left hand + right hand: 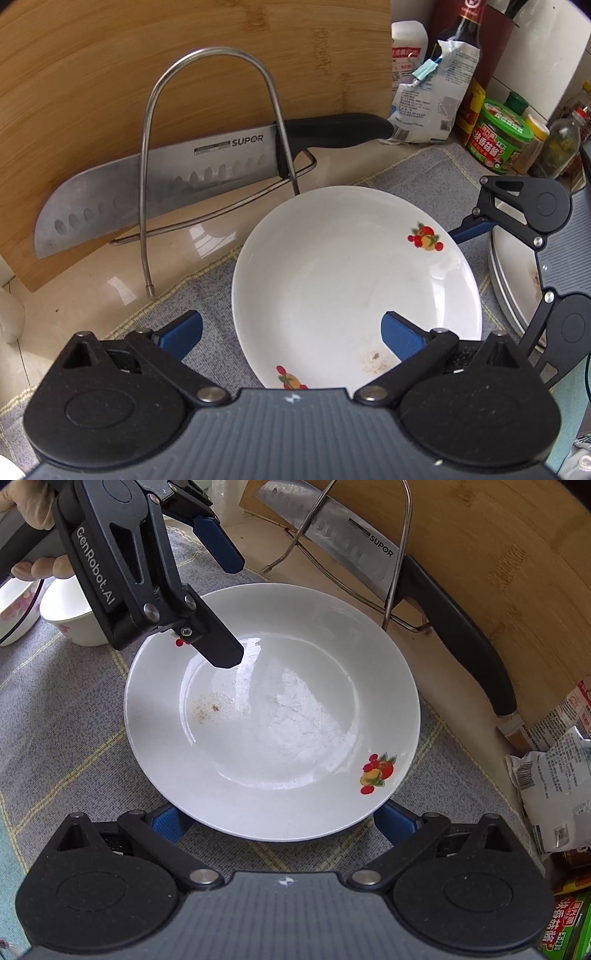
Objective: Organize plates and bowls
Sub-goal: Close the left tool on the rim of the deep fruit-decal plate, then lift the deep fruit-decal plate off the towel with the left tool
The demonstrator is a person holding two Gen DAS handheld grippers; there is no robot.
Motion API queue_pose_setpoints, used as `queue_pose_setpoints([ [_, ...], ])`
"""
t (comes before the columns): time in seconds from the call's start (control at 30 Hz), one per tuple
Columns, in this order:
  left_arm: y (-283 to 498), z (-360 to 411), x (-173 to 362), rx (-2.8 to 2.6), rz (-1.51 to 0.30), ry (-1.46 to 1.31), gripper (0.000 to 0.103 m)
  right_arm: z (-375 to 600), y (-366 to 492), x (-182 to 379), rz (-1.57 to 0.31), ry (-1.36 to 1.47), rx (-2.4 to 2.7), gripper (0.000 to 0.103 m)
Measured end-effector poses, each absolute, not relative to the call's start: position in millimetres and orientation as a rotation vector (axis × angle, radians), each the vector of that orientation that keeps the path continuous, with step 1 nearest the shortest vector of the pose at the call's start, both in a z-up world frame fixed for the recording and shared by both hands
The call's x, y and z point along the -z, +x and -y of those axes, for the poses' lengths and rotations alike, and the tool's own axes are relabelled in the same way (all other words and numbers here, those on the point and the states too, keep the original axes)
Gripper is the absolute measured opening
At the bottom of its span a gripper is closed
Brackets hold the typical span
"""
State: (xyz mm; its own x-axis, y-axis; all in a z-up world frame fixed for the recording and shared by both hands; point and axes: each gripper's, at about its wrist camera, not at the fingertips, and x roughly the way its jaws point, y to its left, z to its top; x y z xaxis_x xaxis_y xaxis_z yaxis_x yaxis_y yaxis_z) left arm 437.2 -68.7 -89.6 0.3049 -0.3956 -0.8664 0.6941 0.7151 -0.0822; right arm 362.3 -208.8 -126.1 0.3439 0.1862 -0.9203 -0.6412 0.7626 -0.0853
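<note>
You are straddling the white plate, lying on the desk's grey cloth, with both jaws apart: left hand-held gripper at its nine o'clock rim, right hand-held gripper at six, seemingly untouching, readying a lift.

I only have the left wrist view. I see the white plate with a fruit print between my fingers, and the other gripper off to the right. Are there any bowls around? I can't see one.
Observer: Yes. In the right wrist view two white bowls sit on the grey cloth, left of the plate, behind the left gripper.
Operator: Where is the right gripper on the plate?
Observer: The right gripper is open, a finger on each side of the plate's near rim, not closed on it.
Operator: Is my gripper gripping the plate?
Observer: No. One left finger hangs over the plate's inside, the other beyond its rim; jaws wide open.
</note>
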Motion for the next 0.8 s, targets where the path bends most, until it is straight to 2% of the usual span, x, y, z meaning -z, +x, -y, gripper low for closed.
queue_pose_setpoints([
  [0.4, 461, 69, 109, 0.763, -1.161, 0.241, 0.102, 217, 373, 134, -1.12, -0.41, -0.63, 0.103],
  [0.8, 468, 74, 111, 0.791, -1.201, 0.239, 0.1, 221, 366, 131, -1.092, -0.413, -0.656, 0.103],
])
